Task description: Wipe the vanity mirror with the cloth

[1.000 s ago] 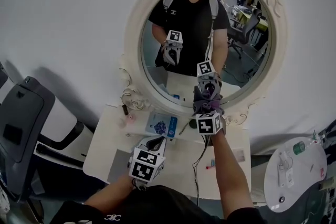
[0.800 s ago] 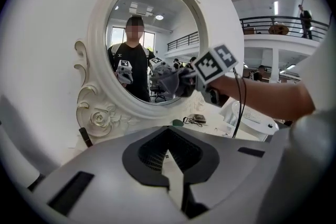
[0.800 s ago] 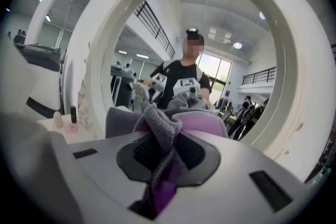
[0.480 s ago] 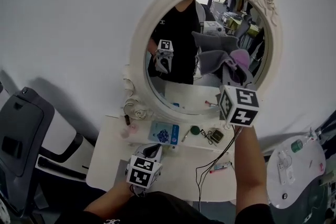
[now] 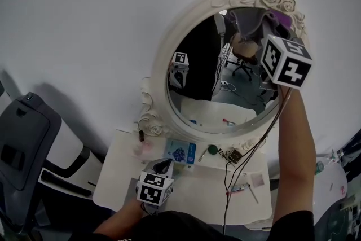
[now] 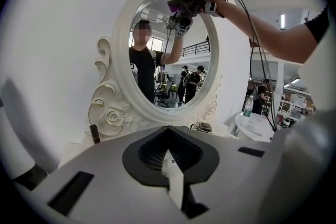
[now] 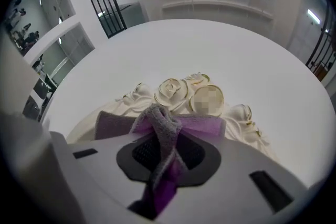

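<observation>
Purple-grey cloth point(image 7: 157, 123), clamped in the right gripper point(image 7: 164, 157), is pressing against the top right of the mirror point(image 5: 208, 93), so wiping is seemingly under way with the lower glass probably remaining, while the left gripper point(image 6: 170, 165) is idling near, jaws together, empty.

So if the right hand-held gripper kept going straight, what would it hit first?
Probably the carved roses atop the mirror frame, with its purple cloth touching first. How near they are is unclear.
</observation>
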Demonstrator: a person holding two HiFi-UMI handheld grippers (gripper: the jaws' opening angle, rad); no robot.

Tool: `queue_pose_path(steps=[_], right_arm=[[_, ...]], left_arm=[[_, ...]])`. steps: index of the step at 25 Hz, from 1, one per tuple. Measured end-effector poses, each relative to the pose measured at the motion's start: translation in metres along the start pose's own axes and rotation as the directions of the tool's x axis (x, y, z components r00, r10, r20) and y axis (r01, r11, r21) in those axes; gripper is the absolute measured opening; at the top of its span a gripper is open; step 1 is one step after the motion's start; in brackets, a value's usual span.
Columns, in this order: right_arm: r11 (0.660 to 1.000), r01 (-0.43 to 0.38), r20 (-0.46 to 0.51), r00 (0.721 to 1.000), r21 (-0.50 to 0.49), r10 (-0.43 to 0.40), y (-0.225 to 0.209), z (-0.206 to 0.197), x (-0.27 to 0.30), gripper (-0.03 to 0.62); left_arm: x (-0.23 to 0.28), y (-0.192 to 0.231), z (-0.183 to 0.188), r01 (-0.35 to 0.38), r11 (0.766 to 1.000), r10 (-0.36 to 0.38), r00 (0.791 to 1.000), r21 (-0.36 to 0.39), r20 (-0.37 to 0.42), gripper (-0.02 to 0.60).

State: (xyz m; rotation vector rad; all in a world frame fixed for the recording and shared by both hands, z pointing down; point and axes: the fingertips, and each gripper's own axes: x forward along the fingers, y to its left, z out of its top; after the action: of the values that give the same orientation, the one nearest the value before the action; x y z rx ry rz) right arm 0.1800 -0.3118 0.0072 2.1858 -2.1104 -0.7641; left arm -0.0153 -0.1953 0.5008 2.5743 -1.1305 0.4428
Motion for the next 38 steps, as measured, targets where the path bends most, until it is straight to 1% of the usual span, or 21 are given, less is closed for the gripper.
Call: queue_pose_path(steps=[3,5,7,11,15,17,20,25,30,38], right_arm=[[1.0,0.004,0.024,1.0,0.001,-0.004,0.004,0.003,0.01,0.052],[0.999,0.026,0.054,0.998,-0.021,-0.025,0.004,-0.001,0.014,0.052],[0.999,0.034,0.08,0.996,-0.019,-0.032,0.004,-0.005,0.015,0.052],[1.0,-0.003,0.118,0.993,0.031,0.0,0.003,-0.004,0.013,0.052],[0.999,0.014,0.17,0.985,0.038,-0.021,0.003,-0.003,0.01,0.052],[0.999,0.011,0.168,0.986,0.045,-0.018,0.007,-0.013,0.007,0.052],[0.999,0.01,0.162,0.987,0.041,-0.017,0.013,-0.028,0.001,0.052],[0.999,0.022,0.16,0.987,0.026,-0.026,0.025,-0.056,-0.009,0.052],[0.999,0.025,0.127,0.992,0.025,-0.028,0.036,-0.083,-0.019,0.052],[0.999,0.026,0.073,0.997,0.041,-0.029,0.057,-0.132,-0.035,0.052]], left_arm=[[-0.001,0.01,0.001,-0.019,1.0,0.019,1.0,-0.008,0.002,0.0],[0.0,0.017,-0.002,-0.029,0.999,0.029,1.0,-0.014,-0.008,-0.002],[0.001,0.022,-0.006,-0.033,0.999,0.033,0.999,-0.022,-0.025,0.0],[0.006,0.027,-0.005,-0.029,0.999,0.028,0.999,-0.039,-0.03,-0.001],[0.021,0.027,-0.011,-0.008,0.999,0.006,0.998,-0.046,-0.055,-0.001],[0.026,0.024,-0.015,0.006,0.999,-0.01,0.997,-0.049,-0.07,0.0],[0.032,0.021,-0.015,0.024,0.999,-0.027,0.997,-0.047,-0.072,-0.001],[0.035,0.025,-0.022,0.029,0.998,-0.034,0.996,-0.063,-0.087,-0.001],[0.036,0.027,-0.026,0.034,0.997,-0.041,0.995,-0.073,-0.095,-0.002],[0.036,0.023,-0.026,0.048,0.997,-0.055,0.994,-0.065,-0.096,-0.002]])
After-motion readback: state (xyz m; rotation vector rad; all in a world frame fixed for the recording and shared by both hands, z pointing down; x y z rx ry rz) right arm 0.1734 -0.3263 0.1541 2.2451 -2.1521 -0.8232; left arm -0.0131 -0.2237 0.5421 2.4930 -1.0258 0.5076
